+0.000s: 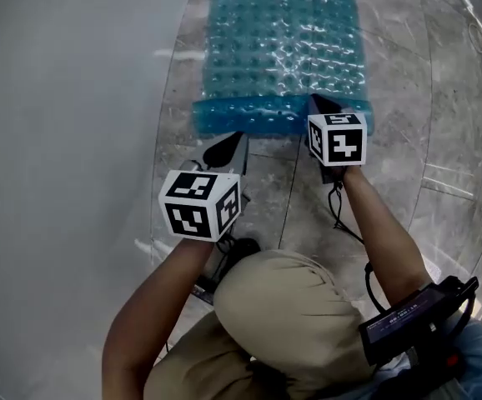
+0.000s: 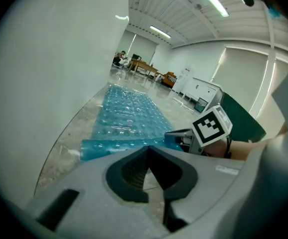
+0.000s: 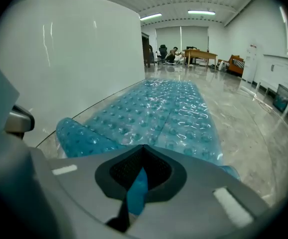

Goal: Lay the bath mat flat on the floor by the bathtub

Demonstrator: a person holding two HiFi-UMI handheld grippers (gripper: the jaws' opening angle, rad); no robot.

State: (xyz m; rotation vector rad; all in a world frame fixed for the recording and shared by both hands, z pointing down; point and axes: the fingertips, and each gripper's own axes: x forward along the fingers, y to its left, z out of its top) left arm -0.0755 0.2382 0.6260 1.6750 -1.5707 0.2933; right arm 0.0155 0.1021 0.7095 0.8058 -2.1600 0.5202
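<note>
One big white bathtub (image 1: 66, 98) stood on the left, the grey floor (image 1: 441, 123) beside it. One blue bath mat (image 1: 283, 40) lay on the floor along the tub, its near end curled up. Of two grippers, the right gripper (image 1: 318, 100) was squeezed shut on that end; only its own view showed the blue bit between its jaws. The left gripper (image 1: 239, 136) was shut on nothing, just beside the mat.
</note>
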